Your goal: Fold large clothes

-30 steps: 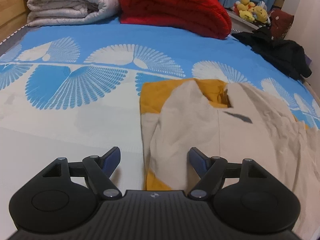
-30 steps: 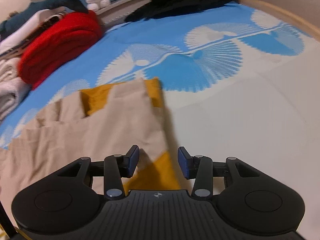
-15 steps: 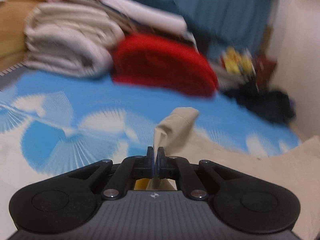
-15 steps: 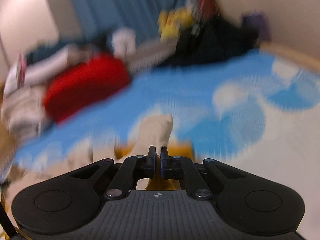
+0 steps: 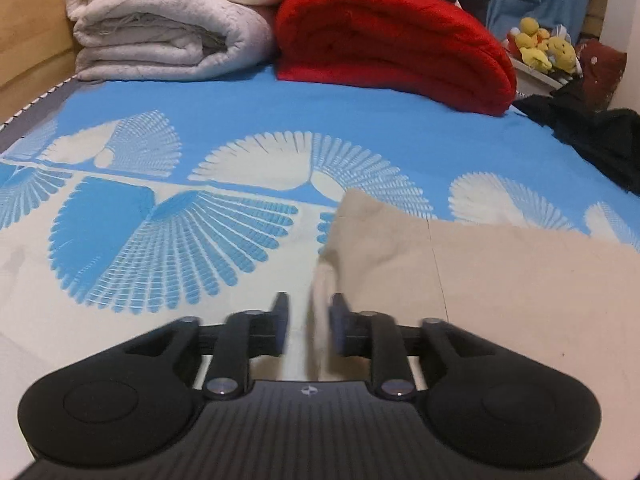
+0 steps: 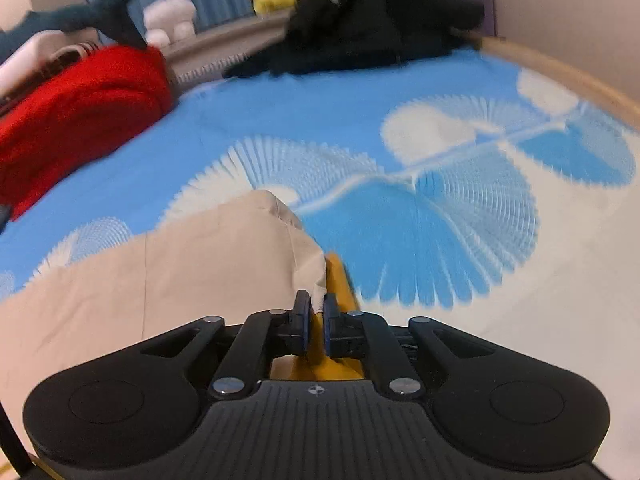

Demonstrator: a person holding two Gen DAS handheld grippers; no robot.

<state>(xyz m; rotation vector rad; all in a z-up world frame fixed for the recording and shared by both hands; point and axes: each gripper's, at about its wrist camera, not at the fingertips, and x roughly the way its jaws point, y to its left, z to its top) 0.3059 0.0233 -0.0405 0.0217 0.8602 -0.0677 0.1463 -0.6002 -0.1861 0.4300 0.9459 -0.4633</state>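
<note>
I am laying down a fold of the beige garment (image 5: 460,264) on the blue patterned bed (image 5: 280,120). My left gripper (image 5: 308,322) is opening, cloth edge loose between its jaws; my right gripper (image 6: 315,320) is opening too, a corner there. Next I back off and regrip the near edge.

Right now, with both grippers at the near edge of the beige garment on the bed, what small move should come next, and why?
Probably draw both grippers back clear of the beige garment. It already lies folded flat on the bedsheet. The left gripper and the right gripper are both opening, with only the fabric's edge between their jaws, so the fold seems laid down.
</note>
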